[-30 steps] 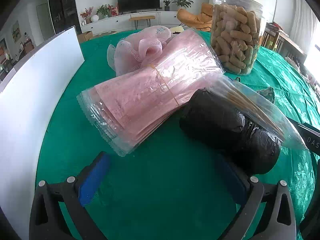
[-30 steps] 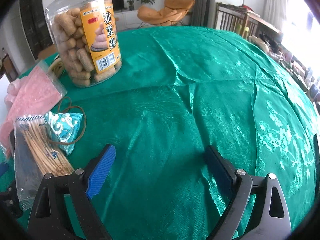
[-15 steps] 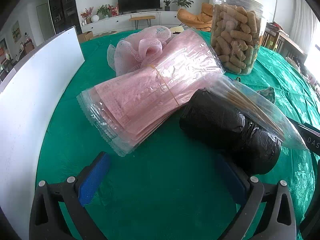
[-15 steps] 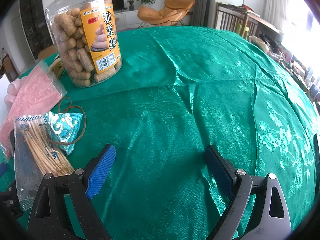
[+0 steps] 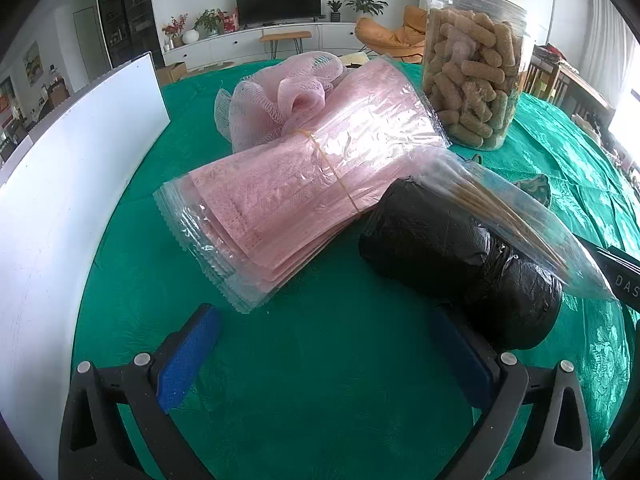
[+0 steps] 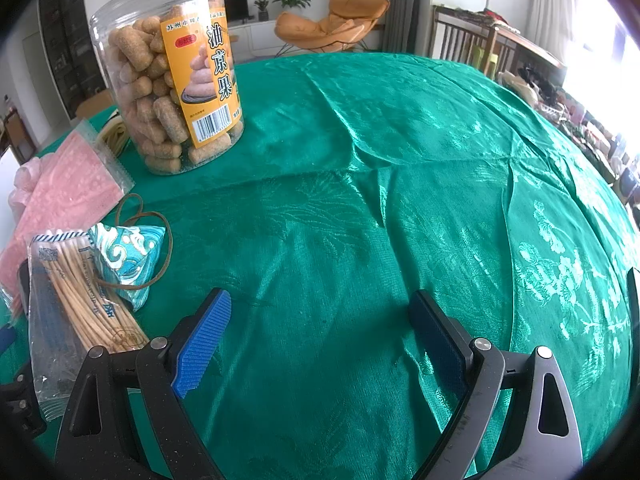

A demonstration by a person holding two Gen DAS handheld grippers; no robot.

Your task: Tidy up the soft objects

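Both my jaws are spread wide with nothing in them. My left gripper [image 5: 324,344] hangs low over the green tablecloth [image 5: 320,380]. Just ahead of it lies the bag of pink masks [image 5: 304,176], its near corner close to my left finger, with the pink mesh pouf [image 5: 280,96] behind it. The black roll [image 5: 460,264] sits right by my right finger, cotton swab pack [image 5: 516,220] on top. My right gripper [image 6: 320,336] faces bare cloth; the patterned pouch [image 6: 128,256] is off to its left, snack jar [image 6: 172,76] further ahead-left.
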